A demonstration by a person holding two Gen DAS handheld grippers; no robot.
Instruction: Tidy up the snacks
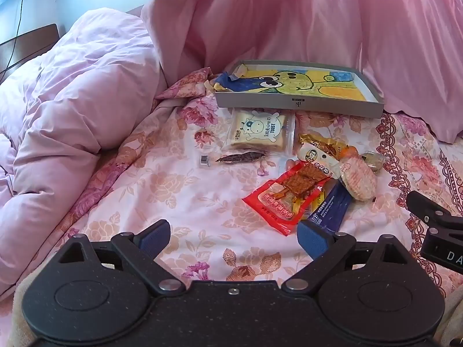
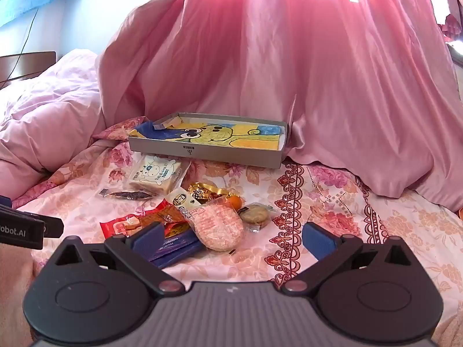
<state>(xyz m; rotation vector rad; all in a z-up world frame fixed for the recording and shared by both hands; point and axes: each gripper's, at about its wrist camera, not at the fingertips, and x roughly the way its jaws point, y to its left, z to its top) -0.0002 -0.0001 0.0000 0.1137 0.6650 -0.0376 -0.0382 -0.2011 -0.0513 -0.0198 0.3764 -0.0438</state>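
A pile of snacks lies on the floral bedsheet: a toast packet point(image 1: 260, 130) point(image 2: 157, 176), a thin dark strip snack point(image 1: 241, 157) point(image 2: 130, 195), a red spicy packet point(image 1: 286, 199) point(image 2: 127, 224), a dark blue bar point(image 1: 330, 205) point(image 2: 176, 248), a pink round cracker point(image 1: 358, 179) point(image 2: 217, 225), a clear-wrapped cookie point(image 2: 256, 214) and gold wrappers point(image 2: 211, 192). A grey tray point(image 1: 292, 103) point(image 2: 202, 151) with a cartoon lining sits behind them. My left gripper point(image 1: 233, 238) is open and empty, near the red packet. My right gripper point(image 2: 231, 240) is open and empty over the pile.
A pink quilt point(image 1: 72, 101) is bunched up at the left. A pink curtain point(image 2: 289, 57) hangs behind the tray. A dark headboard point(image 1: 26, 43) stands far left. The right gripper's body point(image 1: 437, 231) shows at the left wrist view's right edge.
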